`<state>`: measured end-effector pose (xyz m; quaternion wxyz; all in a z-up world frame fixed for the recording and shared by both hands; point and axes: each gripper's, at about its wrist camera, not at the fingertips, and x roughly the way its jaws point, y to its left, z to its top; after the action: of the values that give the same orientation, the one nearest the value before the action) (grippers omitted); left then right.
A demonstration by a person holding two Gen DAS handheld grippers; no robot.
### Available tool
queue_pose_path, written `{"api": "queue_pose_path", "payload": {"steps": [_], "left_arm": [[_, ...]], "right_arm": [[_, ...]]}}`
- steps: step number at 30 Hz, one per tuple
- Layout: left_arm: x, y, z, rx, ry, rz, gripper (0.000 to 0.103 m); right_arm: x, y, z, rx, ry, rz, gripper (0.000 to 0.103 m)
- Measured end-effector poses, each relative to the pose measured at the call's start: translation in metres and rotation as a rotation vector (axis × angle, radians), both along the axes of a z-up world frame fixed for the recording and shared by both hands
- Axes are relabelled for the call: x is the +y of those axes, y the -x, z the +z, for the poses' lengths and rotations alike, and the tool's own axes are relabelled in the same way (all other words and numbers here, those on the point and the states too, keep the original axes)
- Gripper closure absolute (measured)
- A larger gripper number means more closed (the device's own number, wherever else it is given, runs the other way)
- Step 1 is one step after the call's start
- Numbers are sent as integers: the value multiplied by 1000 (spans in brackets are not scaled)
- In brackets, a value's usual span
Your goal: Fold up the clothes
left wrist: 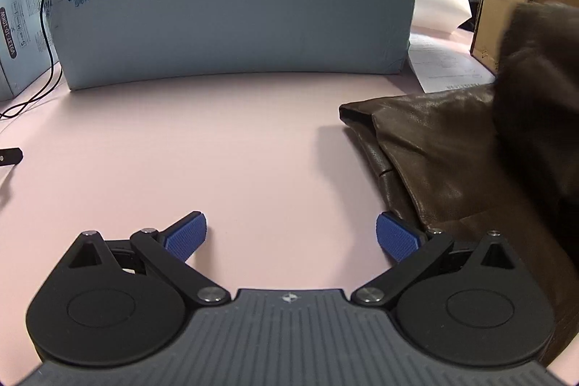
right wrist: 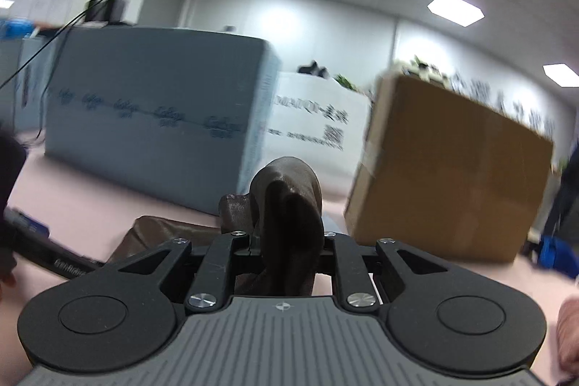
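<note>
Between right gripper (right wrist: 286, 241) fingers: brown leather garment (left wrist: 434, 161) fold pinched, lifted off pink counter (left wrist: 217, 140). Left gripper (left wrist: 291, 234) fingers spread, empty, garment just right. Next: carry fold across, lay flat.

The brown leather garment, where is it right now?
In the left wrist view the brown leather garment lies on the pink table, right of the open left gripper; the right gripper pinches one fold.

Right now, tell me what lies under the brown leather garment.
The brown leather garment lies on the pink tabletop, with a printed paper sheet tucked partly beneath its far edge. Anything else beneath it is covered.
</note>
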<state>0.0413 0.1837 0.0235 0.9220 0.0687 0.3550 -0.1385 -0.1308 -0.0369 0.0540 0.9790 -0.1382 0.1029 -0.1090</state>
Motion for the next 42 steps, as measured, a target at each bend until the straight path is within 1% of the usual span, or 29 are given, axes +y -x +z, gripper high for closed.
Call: {"api": "queue_pose_path", "payload": {"steps": [3, 8, 10, 11, 12, 15, 17, 19, 20, 21, 22, 23, 24, 25, 27, 29, 31, 33, 34, 36, 37, 38, 40, 42], "left_arm": [[3, 0, -2, 4, 10, 6, 1], [7, -1, -2, -4, 6, 11, 0], [6, 0, -2, -3, 4, 12, 0], [-4, 10, -4, -11, -9, 16, 0], [-4, 10, -4, -10, -10, 19, 0], [0, 9, -2, 8, -7, 70, 0], [4, 6, -2, 14, -11, 121, 0], [6, 7, -2, 15, -7, 163, 0], [6, 7, -2, 16, -6, 181, 0], [7, 7, -2, 16, -2, 186, 0], [6, 9, -2, 12, 7, 198, 0], [6, 11, -1, 5, 12, 212, 0], [5, 13, 0, -3, 17, 226, 0], [5, 15, 0, -11, 22, 240, 0], [9, 18, 5, -36, 40, 268, 0], [18, 31, 15, -120, 94, 317, 0], [33, 50, 27, -234, 192, 335, 0], [38, 67, 34, -321, 283, 310, 0], [37, 71, 34, -338, 301, 281, 0], [27, 78, 33, -335, 322, 215, 0], [21, 80, 33, -331, 330, 180, 0], [11, 78, 30, -317, 328, 144, 0], [0, 78, 23, -312, 300, 105, 0], [-6, 79, 20, -339, 261, 87, 0]], "right_arm": [[29, -6, -9, 36, 48, 72, 89], [56, -16, -24, 96, 18, 170, 88], [63, -15, -28, 110, 26, 193, 88], [67, -16, -30, 120, 25, 206, 88], [69, -16, -33, 125, 24, 212, 88], [72, -16, -39, 128, 27, 219, 88], [72, -17, -41, 141, 17, 236, 82], [71, -19, -43, 170, 12, 260, 70], [71, -21, -43, 181, 10, 271, 66], [72, -24, -43, 192, 7, 283, 59], [72, -25, -44, 198, 4, 291, 45], [72, -26, -44, 214, -11, 317, 36], [71, -27, -44, 237, -32, 353, 23], [71, -27, -44, 249, -52, 383, 17], [68, -22, -40, 234, -85, 416, 16], [61, -13, -34, 208, -142, 448, 14], [51, -2, -25, 172, -216, 487, 12], [40, 12, -18, 112, -268, 500, 12], [35, 18, -15, 77, -284, 493, 12], [27, 29, -12, 20, -313, 484, 12], [23, 30, -11, 14, -332, 488, 12], [20, 29, -13, 31, -351, 498, 12], [18, 23, -19, 76, -368, 508, 12], [21, 16, -23, 105, -352, 482, 12]]}}
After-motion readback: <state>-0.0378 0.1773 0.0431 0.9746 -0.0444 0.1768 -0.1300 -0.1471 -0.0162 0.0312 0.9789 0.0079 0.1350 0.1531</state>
